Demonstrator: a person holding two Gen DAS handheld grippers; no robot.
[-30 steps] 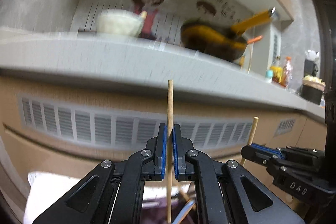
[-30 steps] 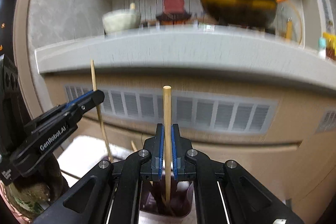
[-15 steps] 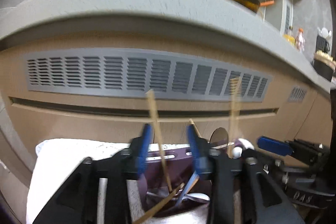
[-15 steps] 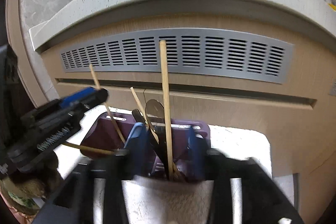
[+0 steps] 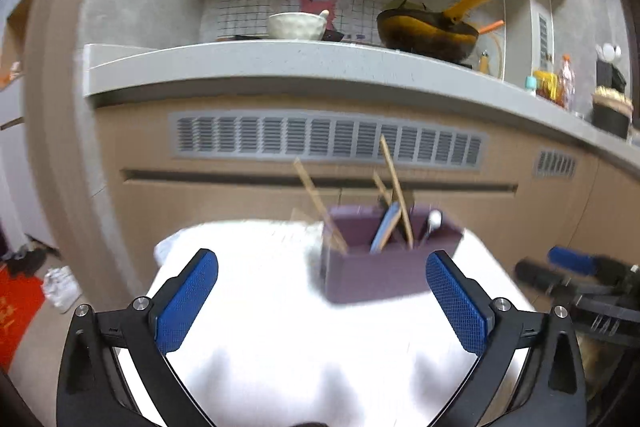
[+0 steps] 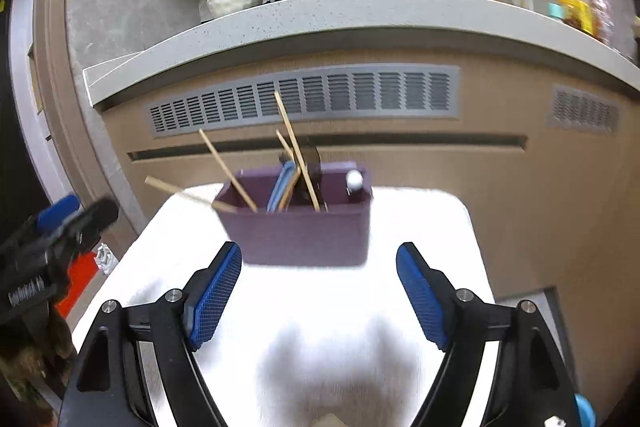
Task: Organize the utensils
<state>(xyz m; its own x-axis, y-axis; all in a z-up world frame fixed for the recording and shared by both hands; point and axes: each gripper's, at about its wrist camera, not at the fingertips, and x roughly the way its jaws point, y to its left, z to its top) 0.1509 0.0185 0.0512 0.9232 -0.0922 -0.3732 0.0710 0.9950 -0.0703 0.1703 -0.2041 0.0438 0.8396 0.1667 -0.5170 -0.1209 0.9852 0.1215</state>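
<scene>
A purple utensil holder (image 5: 376, 267) (image 6: 300, 227) stands on a white cloth-covered table (image 5: 280, 347) (image 6: 320, 307). Several wooden chopsticks (image 5: 394, 183) (image 6: 296, 155) lean in it, with a blue-handled utensil (image 5: 384, 231) (image 6: 280, 187) and a white-tipped one (image 6: 354, 179). My left gripper (image 5: 320, 291) is open and empty, short of the holder. My right gripper (image 6: 318, 287) is open and empty, just in front of the holder. Each gripper shows at the edge of the other's view: the right one (image 5: 580, 267), the left one (image 6: 60, 223).
A kitchen counter (image 5: 320, 63) runs behind the table, with a white bowl (image 5: 296, 25), a black and yellow pan (image 5: 428, 31) and bottles (image 5: 560, 83) on it. A grey vent grille (image 5: 328, 141) sits in the cabinet front below. A red mat (image 5: 16, 307) lies on the floor at left.
Both grippers held a chopstick upright, opened and let them drop into the purple holder. Both have since pulled back from the holder, wide open.
</scene>
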